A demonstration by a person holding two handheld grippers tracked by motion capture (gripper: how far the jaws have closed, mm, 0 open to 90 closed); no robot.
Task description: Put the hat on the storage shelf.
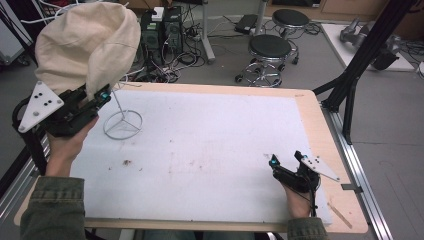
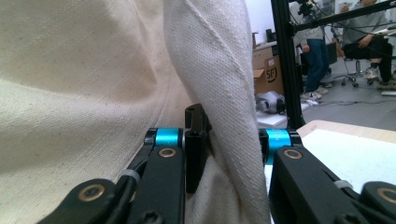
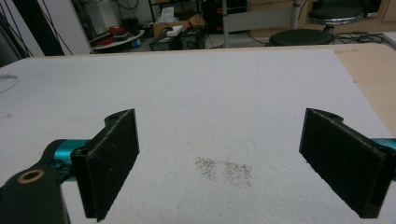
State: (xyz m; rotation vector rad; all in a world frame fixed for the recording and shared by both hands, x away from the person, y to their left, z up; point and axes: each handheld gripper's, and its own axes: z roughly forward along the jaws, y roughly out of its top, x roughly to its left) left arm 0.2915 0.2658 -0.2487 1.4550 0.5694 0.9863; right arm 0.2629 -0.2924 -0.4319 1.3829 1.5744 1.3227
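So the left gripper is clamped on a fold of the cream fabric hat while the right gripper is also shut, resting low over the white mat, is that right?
Not quite: the right gripper is open, its jaws wide apart in the right gripper view with nothing between them. The left gripper is indeed clamped on the cream fabric hat, and the right one does sit low over the white mat.

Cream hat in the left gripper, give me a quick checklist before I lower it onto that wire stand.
1. Left gripper clamped on the cream hat: ok, a fold of cloth sits between the jaws.
2. Wire stand upright on the white mat: ok.
3. Hat opening lined up over the stand's top: cannot tell, the cloth hides it.
4. Right gripper out of the way: ok, open and empty, low at the mat's near right.
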